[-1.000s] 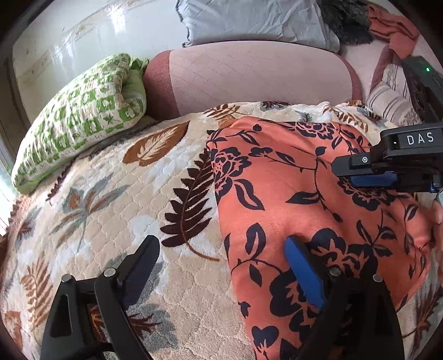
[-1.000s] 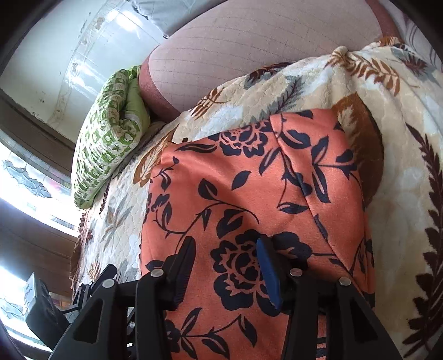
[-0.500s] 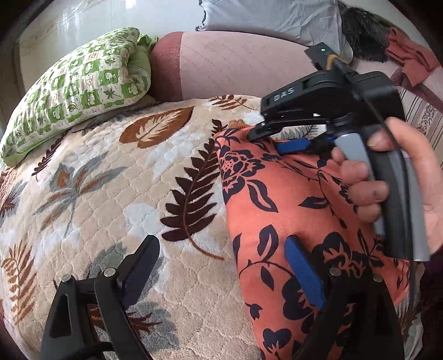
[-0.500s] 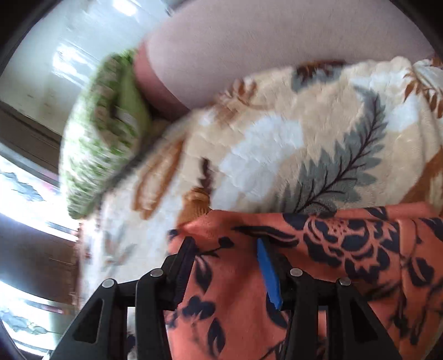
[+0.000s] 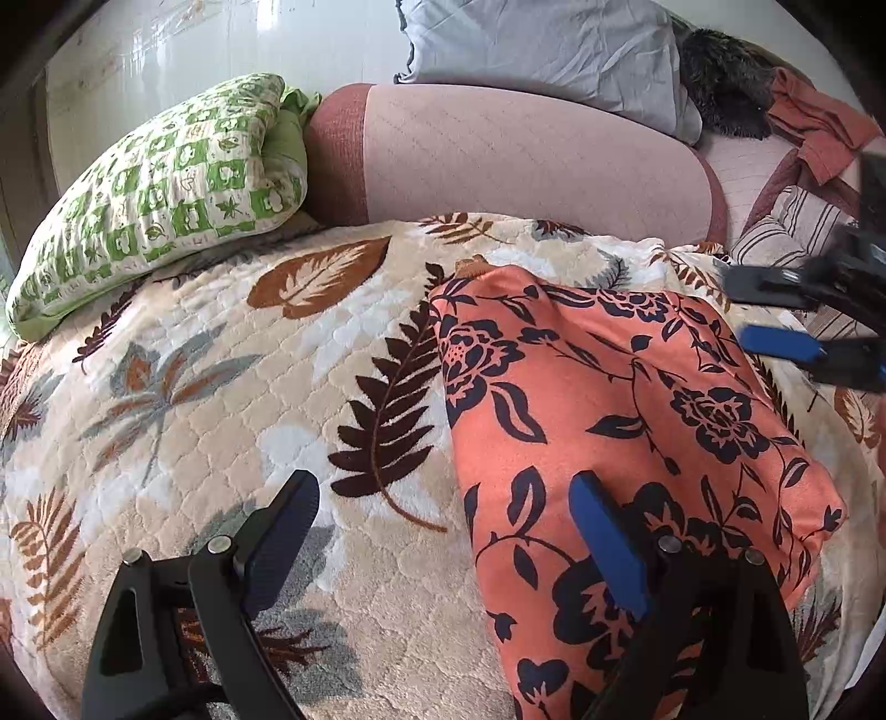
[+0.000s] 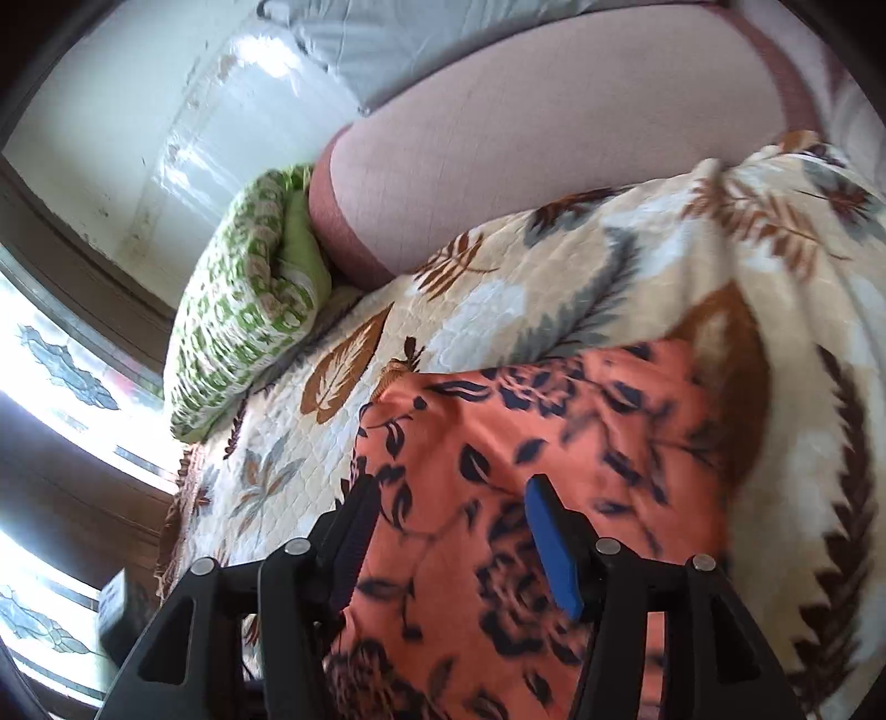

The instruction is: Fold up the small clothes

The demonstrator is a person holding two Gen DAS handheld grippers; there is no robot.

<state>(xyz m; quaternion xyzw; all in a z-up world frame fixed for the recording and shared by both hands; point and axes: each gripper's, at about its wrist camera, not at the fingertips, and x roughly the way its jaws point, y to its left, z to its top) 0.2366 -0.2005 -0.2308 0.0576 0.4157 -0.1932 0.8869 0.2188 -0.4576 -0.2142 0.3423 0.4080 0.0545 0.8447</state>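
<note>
Orange floral garment folded on the bed, both tools hovering over it with nothing gripped

The orange floral garment [image 5: 609, 399] lies as a folded rectangle on the leaf-print bedspread [image 5: 221, 387], long axis running away from the cameras toward the pink bolster [image 5: 526, 160]. The left tool [image 5: 443, 531] is spread wide and straddles the garment's left edge: blue finger over cloth, black finger over bare bedspread, so it looks the nearer one for another fold. The right tool [image 6: 454, 531] is just above the near end, jaws opening, fabric below them but nothing pinched. A green checked pillow [image 5: 160, 188] sits well off to the left, and grey bedding [image 5: 542, 50] and other clothes lie behind the bolster. Nothing blocks the way.
</note>
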